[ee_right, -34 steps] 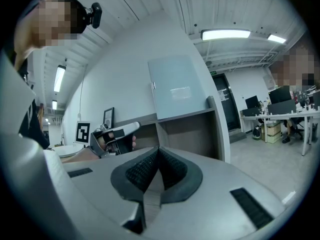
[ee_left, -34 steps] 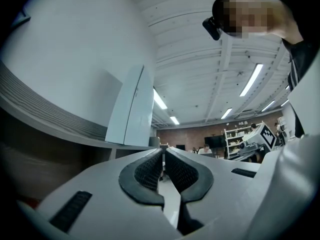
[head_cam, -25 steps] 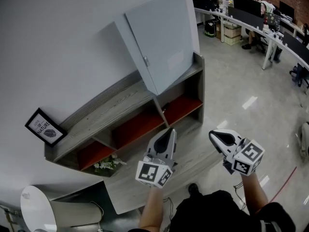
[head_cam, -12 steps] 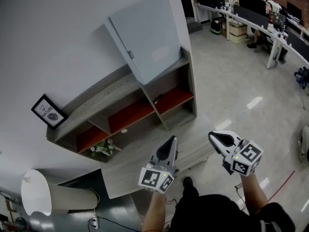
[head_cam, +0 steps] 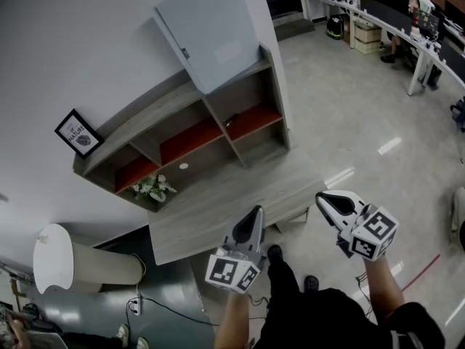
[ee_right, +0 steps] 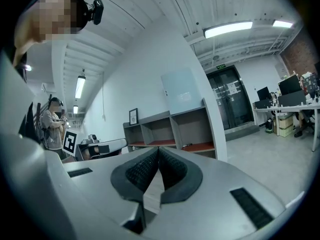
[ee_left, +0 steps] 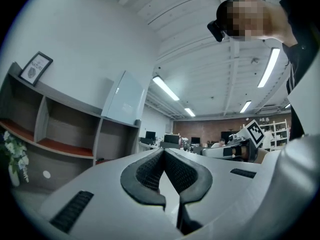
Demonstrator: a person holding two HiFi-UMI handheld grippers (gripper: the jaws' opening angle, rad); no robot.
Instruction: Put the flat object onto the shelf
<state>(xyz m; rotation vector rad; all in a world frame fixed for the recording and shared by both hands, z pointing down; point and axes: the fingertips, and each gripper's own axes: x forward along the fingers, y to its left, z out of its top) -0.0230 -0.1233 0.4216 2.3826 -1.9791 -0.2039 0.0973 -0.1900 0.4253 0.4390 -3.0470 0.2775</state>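
A large flat pale-blue panel (head_cam: 211, 31) stands on top of the wooden shelf unit (head_cam: 145, 147), leaning on the white wall; it also shows in the left gripper view (ee_left: 122, 99) and the right gripper view (ee_right: 181, 95). My left gripper (head_cam: 253, 211) is held close to the body over the near edge of a grey wooden table (head_cam: 218, 209), its jaws shut with nothing between them (ee_left: 163, 151). My right gripper (head_cam: 320, 197) hangs beyond the table's right end, also shut and holding nothing (ee_right: 158, 149). Both are well short of the shelf.
A framed picture (head_cam: 78, 132) stands on the shelf top at the left. Below are red-floored compartments, one holding a small dark object (head_cam: 229, 121), and white flowers (head_cam: 150, 187). A white cylinder (head_cam: 54, 257) lies at the lower left. Office desks (head_cam: 407, 27) line the far right.
In the head view the shelf and table have drifted up and away, with more floor and table showing. Both grippers stay shut in front of the body.
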